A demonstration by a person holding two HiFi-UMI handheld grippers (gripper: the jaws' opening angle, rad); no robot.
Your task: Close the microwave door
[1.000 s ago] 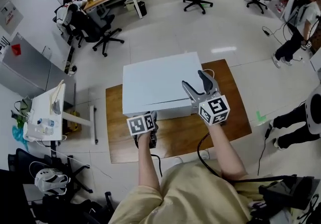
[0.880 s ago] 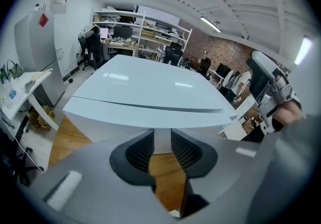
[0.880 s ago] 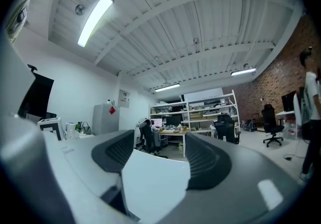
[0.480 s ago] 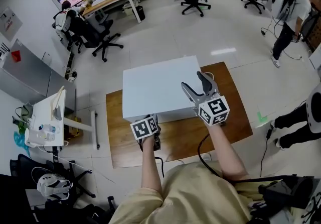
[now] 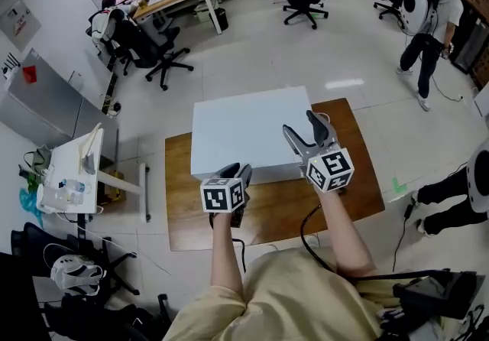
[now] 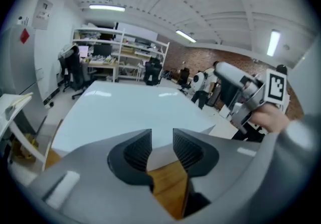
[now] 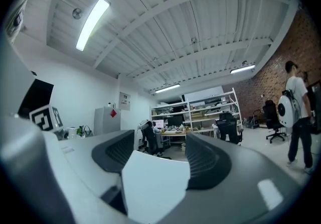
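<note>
starting at the left of the head view: bare wooden tabletop, brown with a matte grain, and the microwave sits in the middle of it. it's a plain white box with a smooth, slightly glossy top and sharp corners. its long axis runs left to right across the frame, and the door face is on the near side, facing me.

my left hand-held gripper is at the lower left of the box, fingertips aimed up-frame at that near face and just off it. the jaws are easing apart right now with nothing between them. in the left gripper view the ribbed dark pads only frame the white front edge and a strip of wood.

from above i can't see any door panel sticking out, so i'd guess the door is already flush, or close to it. if it needs a last nudge, the left one is the nearer tool: the door lies straight ahead of it, so it'd be a push away from me.

over on the right, my right hand-held gripper hangs over the box's right edge, tipped a bit upward. its jaws are spread wide and released, and a white corner shows in the gap. i can't tell if it touches.
</note>
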